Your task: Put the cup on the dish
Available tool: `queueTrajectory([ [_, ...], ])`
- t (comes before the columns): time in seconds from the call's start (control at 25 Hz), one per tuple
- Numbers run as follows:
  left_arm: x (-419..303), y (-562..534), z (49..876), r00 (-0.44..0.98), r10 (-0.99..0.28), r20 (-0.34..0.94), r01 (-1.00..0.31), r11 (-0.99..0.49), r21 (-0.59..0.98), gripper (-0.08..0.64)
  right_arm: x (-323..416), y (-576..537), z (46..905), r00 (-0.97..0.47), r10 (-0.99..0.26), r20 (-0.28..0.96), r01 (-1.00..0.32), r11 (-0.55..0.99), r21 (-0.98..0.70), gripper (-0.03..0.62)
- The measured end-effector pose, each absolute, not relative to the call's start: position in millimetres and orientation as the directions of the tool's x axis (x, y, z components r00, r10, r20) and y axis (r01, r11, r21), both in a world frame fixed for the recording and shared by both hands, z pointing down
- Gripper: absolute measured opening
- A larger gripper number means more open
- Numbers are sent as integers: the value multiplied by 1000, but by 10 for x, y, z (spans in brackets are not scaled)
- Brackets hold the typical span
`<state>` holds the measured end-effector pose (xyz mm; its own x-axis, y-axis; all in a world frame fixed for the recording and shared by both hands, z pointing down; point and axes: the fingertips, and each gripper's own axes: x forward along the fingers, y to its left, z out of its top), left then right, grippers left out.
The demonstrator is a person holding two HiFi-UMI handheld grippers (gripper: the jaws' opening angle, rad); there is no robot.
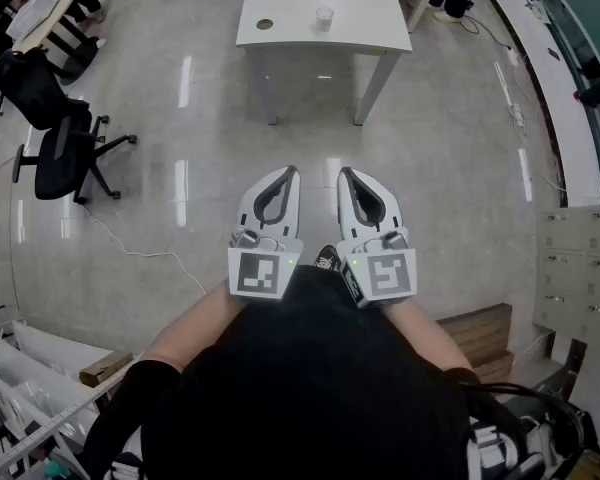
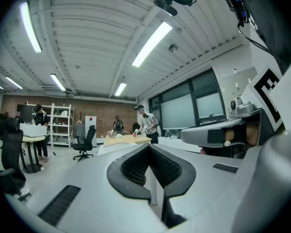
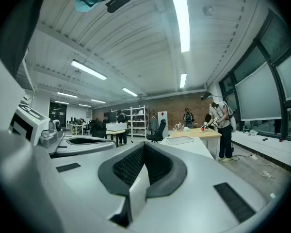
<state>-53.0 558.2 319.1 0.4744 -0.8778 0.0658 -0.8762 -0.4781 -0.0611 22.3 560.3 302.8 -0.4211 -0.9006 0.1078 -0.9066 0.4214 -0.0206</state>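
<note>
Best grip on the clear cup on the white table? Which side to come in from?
Probably the side wall of the clear cup, coming in level over the near edge of the white table. The cup stands upright near that edge, with the small round dish apart on its left. Finer detail is too small to tell.

A white table [image 1: 370,8] is standing well ahead of the left gripper [image 1: 291,172] and the right gripper [image 1: 346,174]. A clear cup [image 1: 324,16] is sitting on it, straight ahead between them; a small dish [image 1: 265,24] is lying apart, leftward.
</note>
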Motion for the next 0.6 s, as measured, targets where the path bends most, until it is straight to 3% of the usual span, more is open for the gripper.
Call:
queueTrajectory([
  [0.6, -428, 5590, 3177, 488, -871, 57, -869, -491, -59, -3, 262, 5671, 3038, -445, -889, 106, -895, 445, -24, 12],
])
